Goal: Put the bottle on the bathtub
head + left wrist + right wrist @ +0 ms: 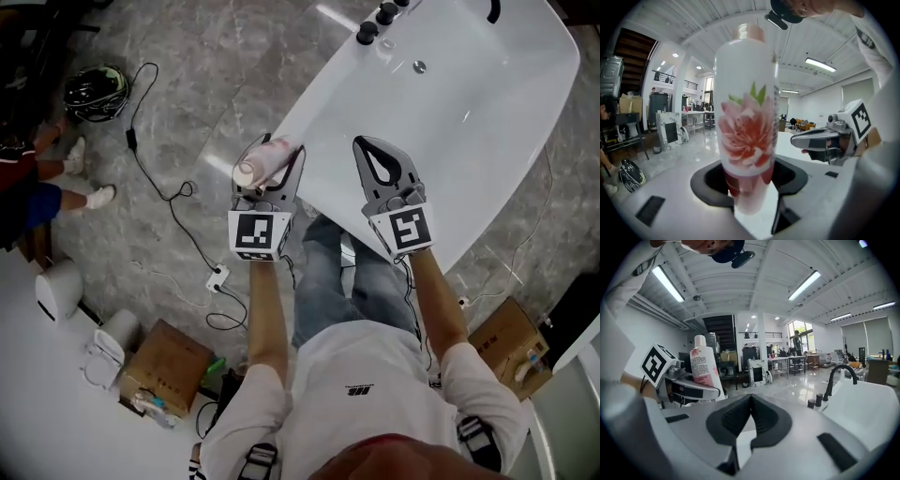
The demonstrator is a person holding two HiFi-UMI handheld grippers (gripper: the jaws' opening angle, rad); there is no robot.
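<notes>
My left gripper (274, 169) is shut on a white bottle (264, 160) with a pink flower print and a pinkish cap. In the left gripper view the bottle (746, 117) stands upright between the jaws and fills the middle. It hangs at the near left rim of the white bathtub (487, 103). My right gripper (382, 169) is shut and empty, held over the tub's near rim, just right of the bottle. From the right gripper view the bottle (704, 365) and left gripper show at the left, the tub (867, 406) at the right.
A black faucet (836, 376) and knobs (375, 21) sit at the tub's far end, with a drain (419, 67) inside. On the grey floor lie a black cable (159, 178), a helmet (94, 91), cardboard boxes (164, 366). Someone's legs (56, 183) are at left.
</notes>
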